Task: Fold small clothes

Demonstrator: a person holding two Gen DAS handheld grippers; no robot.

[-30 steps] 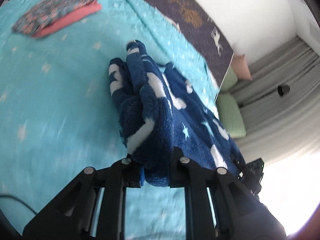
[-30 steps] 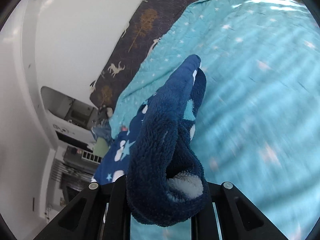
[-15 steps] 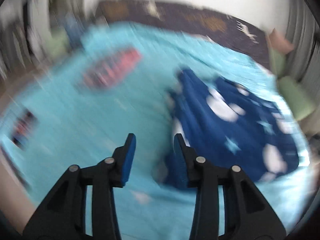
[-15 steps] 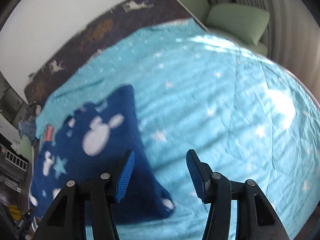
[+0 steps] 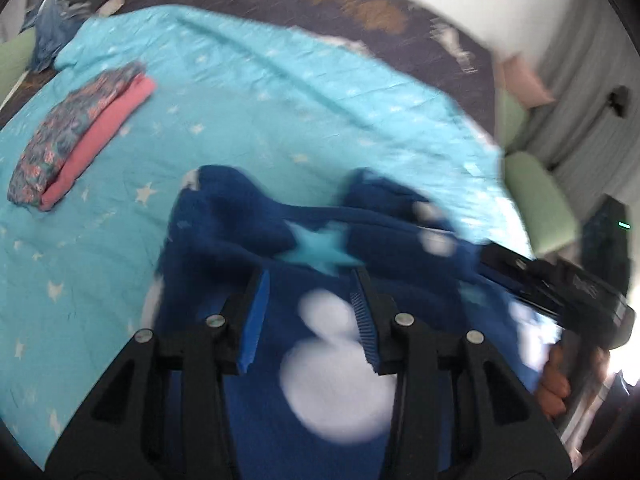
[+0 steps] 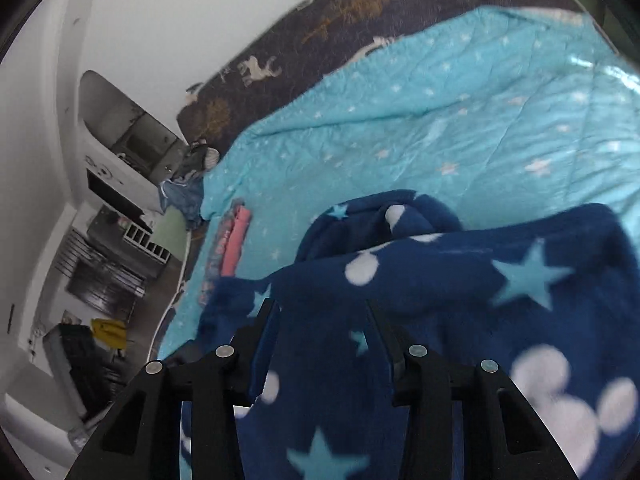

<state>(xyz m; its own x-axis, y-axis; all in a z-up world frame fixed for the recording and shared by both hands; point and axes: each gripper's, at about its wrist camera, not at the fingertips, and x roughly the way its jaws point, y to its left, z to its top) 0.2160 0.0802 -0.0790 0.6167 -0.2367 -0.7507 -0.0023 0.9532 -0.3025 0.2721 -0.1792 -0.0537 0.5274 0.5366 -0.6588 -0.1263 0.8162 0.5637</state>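
A navy fleece garment [image 5: 328, 360] with white mouse-head shapes and light blue stars lies spread on the turquoise bedspread [image 5: 248, 128], its far edge rumpled. My left gripper [image 5: 310, 284] hovers low over its middle, blue pads apart, with fleece under and between them. My right gripper [image 6: 320, 312] is over the same garment [image 6: 500, 272]. Its jaws are closing with a ridge of fleece in the gap, though I see no firm pinch. In the left wrist view a hand [image 5: 556, 380] holds the right gripper's black body [image 5: 580, 292] at the garment's right side.
A folded pile [image 5: 76, 136], floral on top of pink, lies at the bedspread's left; it also shows as the pile [image 6: 234, 244] in the right wrist view. A dark deer-print cover [image 5: 360, 4] runs along the wall. Green cushions [image 5: 536, 196] and grey curtains stand at right, shelves [image 6: 120, 208] at left.
Both grippers were shut on bunched fleece held up a second ago. They let go, the garment dropped flat onto the bed, and both swung back over it with jaws apart.
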